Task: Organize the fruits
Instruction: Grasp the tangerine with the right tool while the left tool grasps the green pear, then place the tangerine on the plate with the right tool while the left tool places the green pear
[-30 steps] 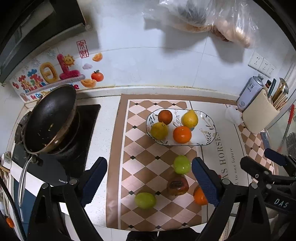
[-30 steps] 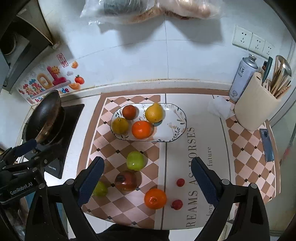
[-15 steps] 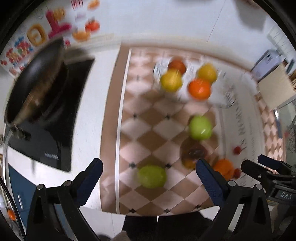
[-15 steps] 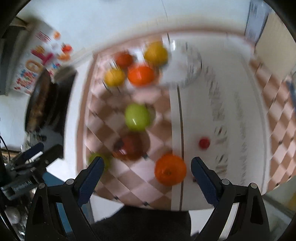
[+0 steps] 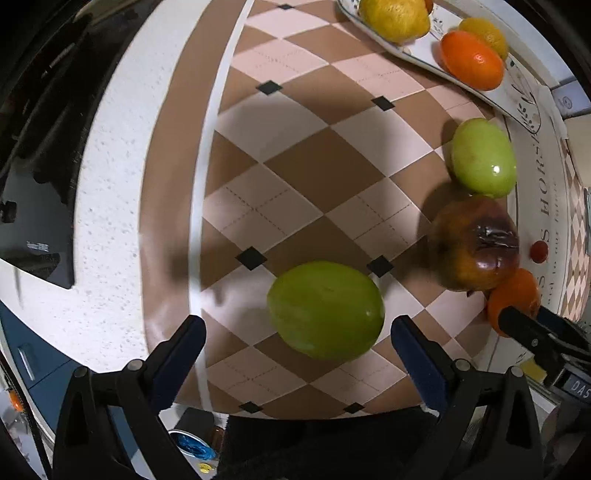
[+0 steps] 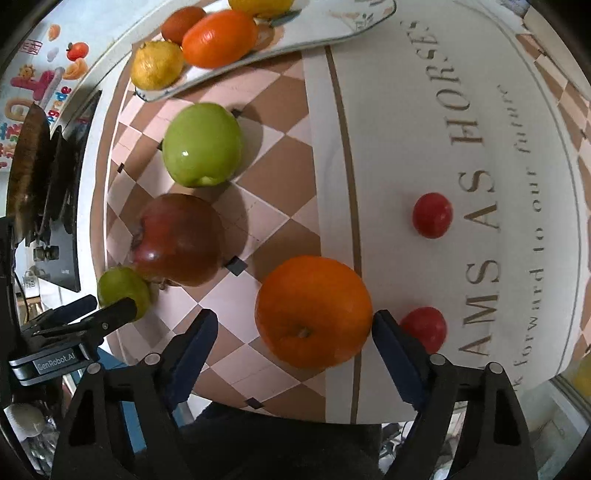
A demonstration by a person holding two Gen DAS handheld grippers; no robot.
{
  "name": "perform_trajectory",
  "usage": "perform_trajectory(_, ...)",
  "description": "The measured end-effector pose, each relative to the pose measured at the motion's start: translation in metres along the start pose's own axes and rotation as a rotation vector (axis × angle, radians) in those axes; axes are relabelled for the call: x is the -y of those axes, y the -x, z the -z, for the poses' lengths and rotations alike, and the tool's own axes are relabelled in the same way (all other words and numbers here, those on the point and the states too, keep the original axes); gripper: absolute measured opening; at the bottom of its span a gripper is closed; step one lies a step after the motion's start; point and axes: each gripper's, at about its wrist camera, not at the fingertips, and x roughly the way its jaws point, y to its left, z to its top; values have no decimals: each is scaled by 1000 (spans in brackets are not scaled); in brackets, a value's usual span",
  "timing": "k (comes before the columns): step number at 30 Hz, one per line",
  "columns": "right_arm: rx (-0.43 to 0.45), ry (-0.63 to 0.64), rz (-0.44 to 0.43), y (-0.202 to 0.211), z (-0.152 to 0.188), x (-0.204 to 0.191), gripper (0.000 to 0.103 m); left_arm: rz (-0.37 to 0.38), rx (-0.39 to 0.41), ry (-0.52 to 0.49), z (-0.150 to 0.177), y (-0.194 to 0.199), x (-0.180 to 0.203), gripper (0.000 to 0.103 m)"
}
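My left gripper [image 5: 297, 332] points down over the checkered mat and is open. A green fruit [image 5: 325, 310] lies between its fingers with gaps on both sides. My right gripper [image 6: 295, 321] straddles an orange [image 6: 314, 310]; its jaws are closing. The right pad sits at the orange's side and the left pad stands apart. A green apple [image 6: 201, 144] and a dark bruised apple [image 6: 177, 240] lie between the two. The white plate [image 6: 332, 33] at the back holds several citrus fruits, among them an orange [image 6: 219, 37].
Two small red fruits [image 6: 432, 214] [image 6: 424, 328] lie on the lettered part of the mat, right of the orange. A black stove [image 5: 33, 184] with a pan [image 6: 27, 166] stands to the left. The counter edge runs just below both grippers.
Both grippers have dropped toward the mat and tilted downward, so the fruits fill the views. The right jaws have narrowed around the orange.
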Motion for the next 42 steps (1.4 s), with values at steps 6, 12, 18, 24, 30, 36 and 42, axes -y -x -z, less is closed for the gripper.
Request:
perform_trajectory(6,-6,6,13,-5,-1,-2,82,47,13,-2,2,-5,9,72)
perform_trajectory(12,-8,8,26,-10,-7,3,68,49,64,-13,2,-2,20,61)
perform_trajectory(18,35,26,16,-3,-7,10,66,40,99,-26,-8,10,27,61)
perform_trajectory(24,117,10,-35,34,-24,14,66,83,201,-67,-30,68,53,61)
perform_trajectory(30,230,-28,-102,80,-79,20,66,150,281,-138,-108,124,78,61)
perform_trajectory(36,271,-89,-156,92,-175,27,66,136,244,-187,-197,130,113,61)
perform_trajectory(42,217,-127,-164,78,-243,40,66,92,125,-183,-259,100,132,61)
